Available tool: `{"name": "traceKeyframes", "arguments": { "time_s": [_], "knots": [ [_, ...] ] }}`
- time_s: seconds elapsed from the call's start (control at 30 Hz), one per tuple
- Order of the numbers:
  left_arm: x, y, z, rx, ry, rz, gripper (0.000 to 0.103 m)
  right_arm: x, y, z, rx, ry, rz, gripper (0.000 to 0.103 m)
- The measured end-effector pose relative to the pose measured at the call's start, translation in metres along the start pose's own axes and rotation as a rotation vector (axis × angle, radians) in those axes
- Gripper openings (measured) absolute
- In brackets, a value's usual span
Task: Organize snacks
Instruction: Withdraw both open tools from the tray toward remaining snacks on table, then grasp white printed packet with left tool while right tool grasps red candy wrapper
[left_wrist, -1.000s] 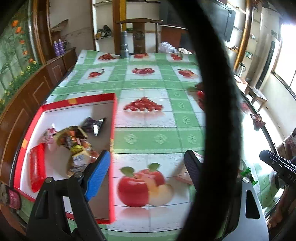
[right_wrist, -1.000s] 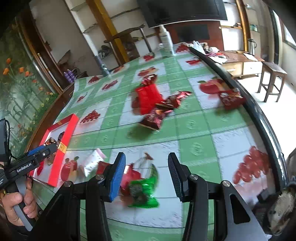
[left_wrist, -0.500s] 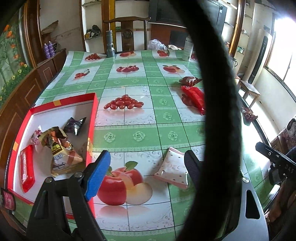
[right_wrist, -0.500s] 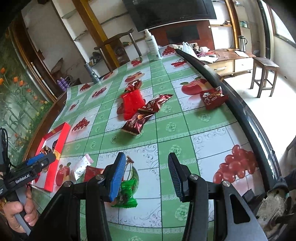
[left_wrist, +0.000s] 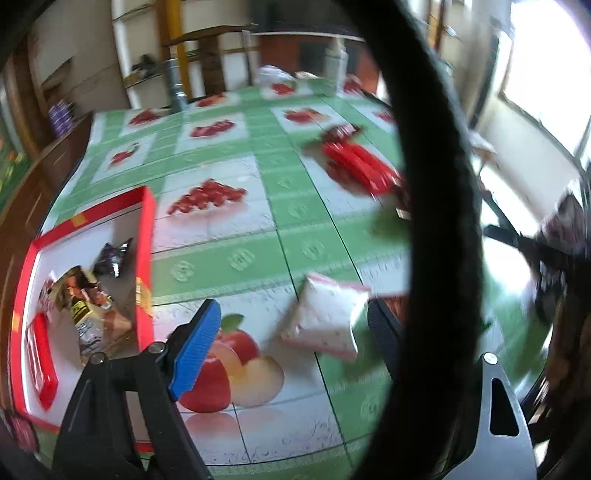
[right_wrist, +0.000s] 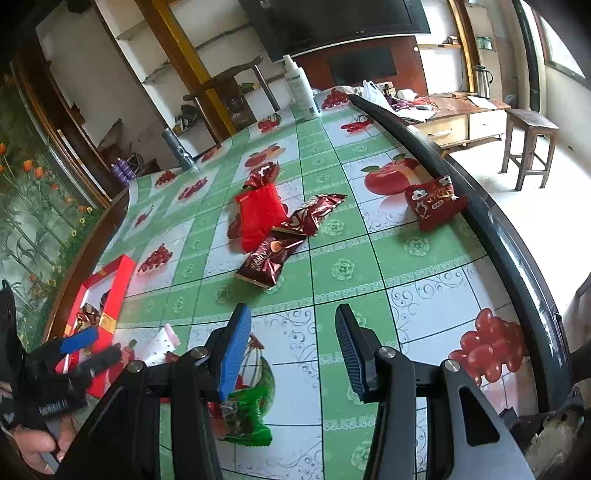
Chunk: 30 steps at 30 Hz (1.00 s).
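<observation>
Left wrist view shows the left tongs (left_wrist: 291, 332) standing wide open and empty just above the desk (left_wrist: 236, 258), with the pink-and-white snack pouch (left_wrist: 325, 321) lying flat between the blue pad and the dark pad, nearer the dark one and not yet touched by either. Just to the side sits the red tray (left_wrist: 146, 236), holding a few wrapped snacks already, its wall close beside the blue pad. In the right wrist view the right tongs (right_wrist: 291, 350) hang partly open with nothing between the pads; the green snack packet (right_wrist: 243, 413) lies under the blue finger rather than in the gap. Farther out on the desk are the brown wrapper (right_wrist: 266, 258), the red packet (right_wrist: 258, 214) and, near the rim, the dark red bag (right_wrist: 434, 201). The pouch looks soft and puffed, so if the left tongs close off-centre it may slide out sideways or be pinched only by a corner and drop on the way to the tray. The picture is blurred, which suggests a hurried approach; a careless sweep might also knock the blue pad against the tray wall and shift the tray.
</observation>
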<state>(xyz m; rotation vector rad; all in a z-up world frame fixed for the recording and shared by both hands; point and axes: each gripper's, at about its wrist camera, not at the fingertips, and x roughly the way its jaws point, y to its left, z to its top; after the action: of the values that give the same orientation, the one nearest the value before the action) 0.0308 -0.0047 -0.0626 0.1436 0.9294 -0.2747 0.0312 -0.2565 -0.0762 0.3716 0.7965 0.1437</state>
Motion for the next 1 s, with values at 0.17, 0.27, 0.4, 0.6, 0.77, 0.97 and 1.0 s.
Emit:
{"name": "traceKeyframes", "arguments": {
  "time_s": [0.17,0.27,0.4,0.6,0.77,0.97,1.0],
  "knots": [
    [0.025,-0.012,-0.004,0.075,0.061,0.020,0.082,0.012,-0.001,0.007,0.008,0.012,-0.012,0.048],
    [0.038,-0.012,-0.003,0.080,0.083,0.019,0.082,0.022,0.001,0.014,0.008,0.016,-0.024,0.048],
    [0.048,-0.009,-0.001,0.068,0.096,-0.008,0.082,0.039,0.002,0.031,0.041,0.021,-0.047,0.048],
    [0.055,-0.003,-0.002,0.047,0.092,-0.036,0.079,0.073,0.003,0.059,0.090,0.039,-0.108,0.048],
    [0.058,0.001,0.002,0.045,0.086,-0.043,0.076,0.101,0.004,0.071,0.091,0.058,-0.171,0.048],
    [0.061,0.000,0.006,0.055,0.073,-0.038,0.071,0.105,0.010,0.073,0.019,0.056,-0.227,0.029],
    [0.061,0.000,0.007,0.055,0.067,-0.039,0.063,0.104,0.010,0.072,0.014,0.052,-0.225,0.029]
  ]
}}
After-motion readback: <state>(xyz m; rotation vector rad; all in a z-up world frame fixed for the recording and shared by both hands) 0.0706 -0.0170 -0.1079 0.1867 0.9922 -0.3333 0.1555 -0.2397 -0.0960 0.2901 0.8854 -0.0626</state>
